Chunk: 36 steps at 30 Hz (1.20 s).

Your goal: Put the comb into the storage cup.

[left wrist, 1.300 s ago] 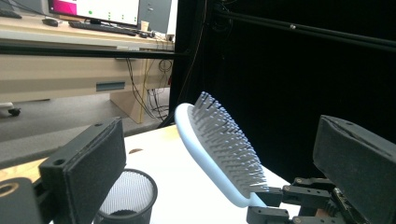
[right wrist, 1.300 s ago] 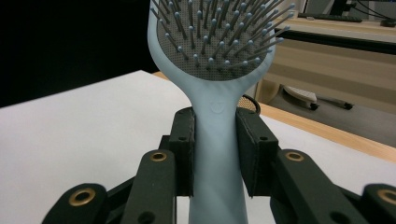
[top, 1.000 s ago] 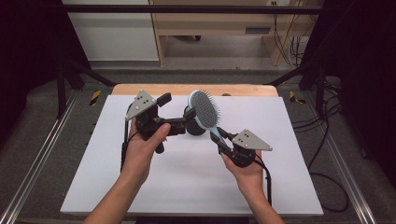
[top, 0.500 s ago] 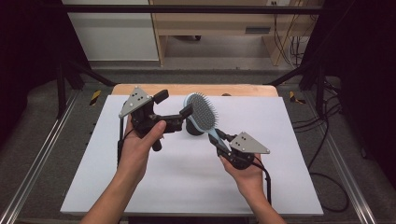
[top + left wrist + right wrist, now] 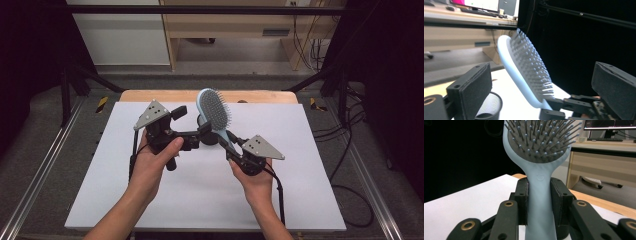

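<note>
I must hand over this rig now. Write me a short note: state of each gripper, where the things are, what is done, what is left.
Right gripper: shut on the handle of the light blue plastic hairbrush, head up, above the white table board.
Left gripper: open, jaws on either side of the brush head, not touching.
Black mesh cup: on the board, behind the brush.
Done: brush lifted.
Left: probably pass the brush to the left gripper or put it in the cup.

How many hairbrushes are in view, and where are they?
1. The light blue hairbrush is above the white table, its handle clamped in the right gripper, bristles up. The left gripper is open beside it. Others may be hidden.
</note>
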{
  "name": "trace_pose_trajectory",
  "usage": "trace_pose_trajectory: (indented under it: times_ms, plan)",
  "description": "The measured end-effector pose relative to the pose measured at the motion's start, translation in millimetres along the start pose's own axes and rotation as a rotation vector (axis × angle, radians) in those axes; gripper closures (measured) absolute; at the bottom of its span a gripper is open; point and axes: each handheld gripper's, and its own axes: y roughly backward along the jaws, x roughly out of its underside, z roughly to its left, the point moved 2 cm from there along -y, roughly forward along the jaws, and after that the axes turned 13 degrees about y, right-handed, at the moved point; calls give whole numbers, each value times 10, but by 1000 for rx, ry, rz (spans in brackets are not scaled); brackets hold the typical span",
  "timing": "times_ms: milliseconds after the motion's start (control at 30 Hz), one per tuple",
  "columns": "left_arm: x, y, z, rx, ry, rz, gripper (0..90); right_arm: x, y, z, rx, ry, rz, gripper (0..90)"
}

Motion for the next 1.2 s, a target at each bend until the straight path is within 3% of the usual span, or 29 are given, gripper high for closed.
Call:
trace_pose_trajectory:
  times_ms: [133,300,600,800,1067,1200]
  plan:
    - [-7,-26,71,-22,28,-16,33,-55,-40,-16,-3,9,-17,693]
    - [-22,-109,162,-3,67,-10,36,-99,-99,-34,-10,9,-41,693]
    - [-47,-221,263,-5,95,-34,56,-116,-207,90,-40,22,-61,693]
    - [-33,-276,325,5,140,-25,117,-103,-201,148,-44,35,-63,692]
    - [-43,-283,366,51,218,-21,241,-85,-196,212,-59,54,-60,692]
    - [-51,-262,357,52,228,-31,317,-88,-198,228,-63,55,-59,692]
